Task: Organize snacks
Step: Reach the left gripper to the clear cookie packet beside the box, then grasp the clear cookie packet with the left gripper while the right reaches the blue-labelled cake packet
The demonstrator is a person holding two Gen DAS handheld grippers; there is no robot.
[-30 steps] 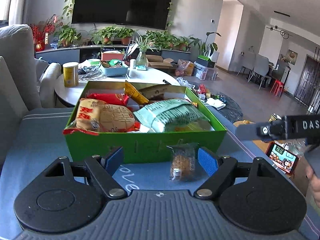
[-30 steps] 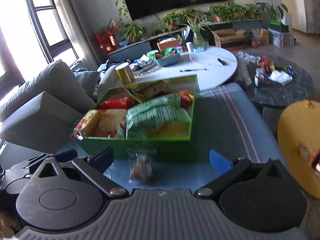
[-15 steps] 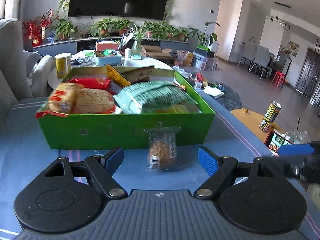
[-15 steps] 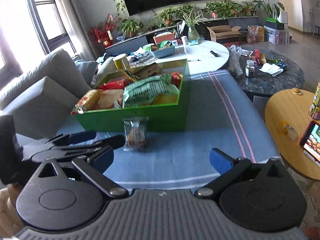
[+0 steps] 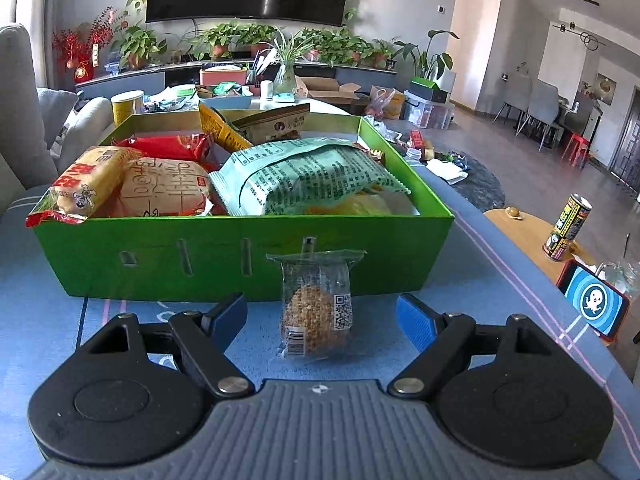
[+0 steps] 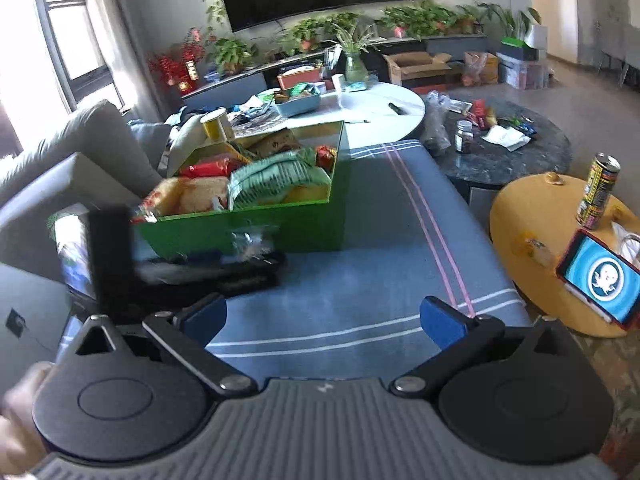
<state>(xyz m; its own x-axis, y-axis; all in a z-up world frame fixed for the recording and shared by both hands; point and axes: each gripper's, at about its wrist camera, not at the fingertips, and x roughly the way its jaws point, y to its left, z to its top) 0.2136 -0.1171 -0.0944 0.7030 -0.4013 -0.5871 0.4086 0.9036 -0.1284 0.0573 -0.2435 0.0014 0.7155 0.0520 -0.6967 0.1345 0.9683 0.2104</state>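
One small clear-wrapped round cracker packet (image 5: 316, 308) stands upright on the blue cloth-covered bench (image 5: 460, 280), just before the green cardboard box (image 5: 240, 252) of snack bags. The left tongs (image 5: 320, 316) flank it, spread wide and holding nothing, likely lined up to pinch it and lift it into the box. The right tongs (image 6: 324, 320) hang gaping and empty, well apart over bare cloth.

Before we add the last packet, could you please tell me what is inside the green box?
The green box holds a pale green bag, a tan bread bag, a red packet and yellow packs behind. Whatever lies beneath them is covered.
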